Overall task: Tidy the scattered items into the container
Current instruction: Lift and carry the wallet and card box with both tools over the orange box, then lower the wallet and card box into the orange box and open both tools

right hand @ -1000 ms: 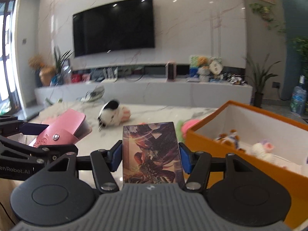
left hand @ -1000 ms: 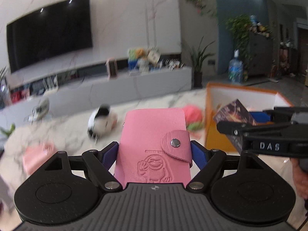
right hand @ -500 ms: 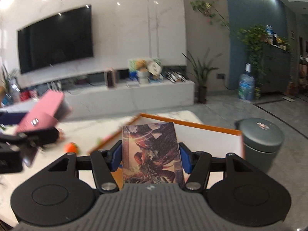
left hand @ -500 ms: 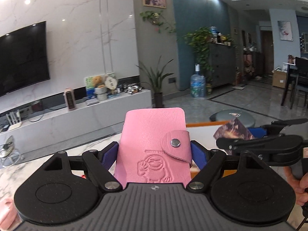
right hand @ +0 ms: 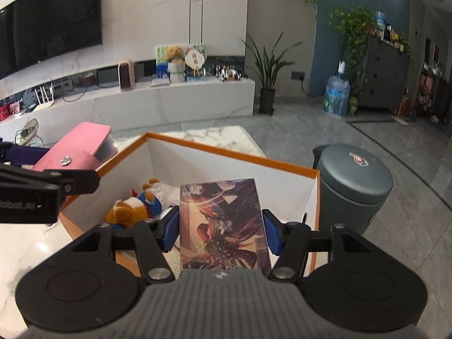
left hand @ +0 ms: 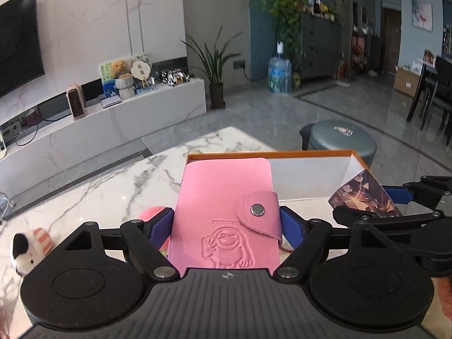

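Note:
My left gripper [left hand: 226,227] is shut on a pink snap-button card wallet [left hand: 226,206], held over the near left rim of the orange box [left hand: 282,154]. My right gripper [right hand: 221,233] is shut on a dark illustrated card pack [right hand: 223,226], which hangs above the inside of the orange box [right hand: 226,155]. Plush toys [right hand: 132,212] lie on the box floor at the left. In the left wrist view the right gripper [left hand: 395,197] holds the card pack [left hand: 364,195] at the right. In the right wrist view the pink wallet [right hand: 76,149] shows at the left.
A black-and-white plush [left hand: 26,251] and a pink round toy [left hand: 151,214] lie on the marble table [left hand: 113,186] left of the box. A grey round bin [right hand: 353,175] stands on the floor right of the box. A white TV console [right hand: 141,104] runs along the far wall.
Both grippers have swung right with their loads, from over the table's scattered toys to over the orange box. The box interior now sits under the card pack.

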### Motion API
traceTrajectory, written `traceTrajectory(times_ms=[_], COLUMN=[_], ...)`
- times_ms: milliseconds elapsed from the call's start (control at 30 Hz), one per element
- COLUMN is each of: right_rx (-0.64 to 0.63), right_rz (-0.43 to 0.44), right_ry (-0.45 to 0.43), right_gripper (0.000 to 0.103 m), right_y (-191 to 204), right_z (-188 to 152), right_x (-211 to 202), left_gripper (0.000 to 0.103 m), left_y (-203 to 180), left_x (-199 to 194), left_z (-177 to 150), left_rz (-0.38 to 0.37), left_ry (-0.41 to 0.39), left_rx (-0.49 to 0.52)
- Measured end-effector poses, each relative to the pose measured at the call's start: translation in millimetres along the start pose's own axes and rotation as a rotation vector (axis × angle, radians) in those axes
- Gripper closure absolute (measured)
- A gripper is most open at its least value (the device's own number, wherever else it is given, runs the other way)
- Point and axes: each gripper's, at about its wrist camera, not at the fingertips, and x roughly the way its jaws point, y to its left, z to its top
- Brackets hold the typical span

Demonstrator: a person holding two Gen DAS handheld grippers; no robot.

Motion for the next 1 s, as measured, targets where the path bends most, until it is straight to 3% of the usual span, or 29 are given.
traceTrajectory(times_ms=[300, 600, 833, 1000], right_rx=[-0.061, -0.046, 0.056, 0.105], right_rz=[0.008, 0.042, 0.088, 0.097], right_ry=[0.132, 0.269, 0.346, 0.351], right_gripper=[0.042, 0.043, 0.043, 0.043], right_y=[2.3, 3.5, -8.7, -16.9], right_z=[9.0, -5.9, -12.4, -17.7], right_x=[44.2, 72.2, 85.6, 85.6], left_gripper=[0.01, 0.01, 0.01, 0.01], left_y=[6.0, 12.0, 5.4, -2.8], left_x=[53.7, 82.1, 87.8, 83.7], left_z=[-7.1, -20.6, -21.0, -19.7], left_rz=[-0.057, -0.099, -0.153, -0.142], left_ry=[0.134, 0.222, 0.243, 0.227], left_rx=[0.016, 0.026, 0.034, 0.05])
